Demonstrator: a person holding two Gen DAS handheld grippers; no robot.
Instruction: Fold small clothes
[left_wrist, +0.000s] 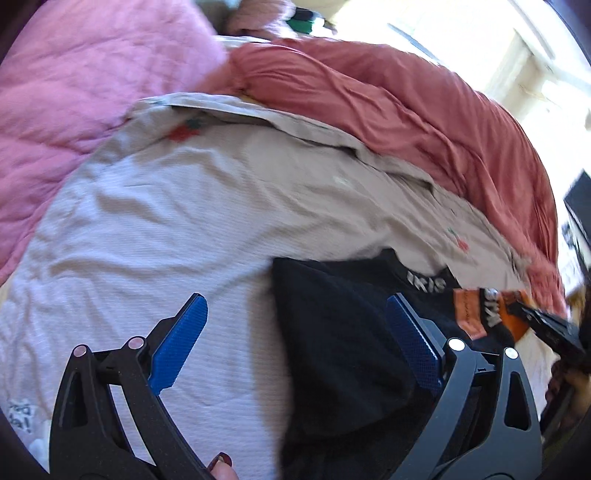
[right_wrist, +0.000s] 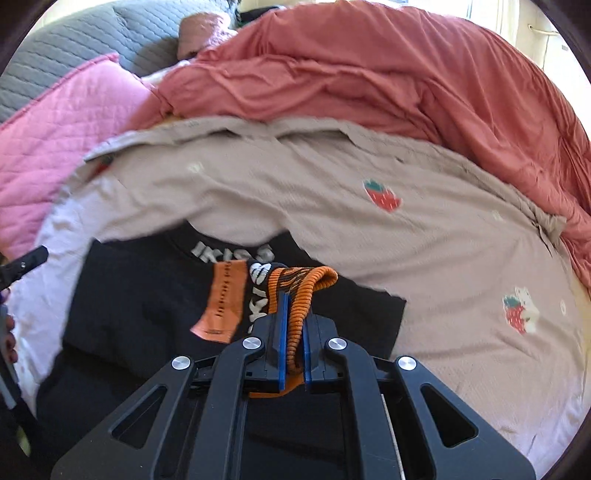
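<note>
A small black garment (right_wrist: 140, 306) with white lettering lies flat on the pale strawberry-print sheet (right_wrist: 424, 236). My right gripper (right_wrist: 293, 306) is shut on an orange and black ribbed piece (right_wrist: 306, 280) with an orange tag (right_wrist: 221, 302), held just above the black garment. In the left wrist view my left gripper (left_wrist: 295, 314) is open and empty, its blue pads (left_wrist: 181, 343) straddling the left edge of the black garment (left_wrist: 343, 350). The right gripper (left_wrist: 550, 325) and the orange piece (left_wrist: 472, 314) show at the right edge there.
A rust-red duvet (right_wrist: 388, 70) is bunched along the far side of the bed. A pink quilted pillow (right_wrist: 59, 133) lies at the left, with a grey quilted headboard (right_wrist: 92, 40) behind it. A bright window (left_wrist: 480, 44) is beyond the bed.
</note>
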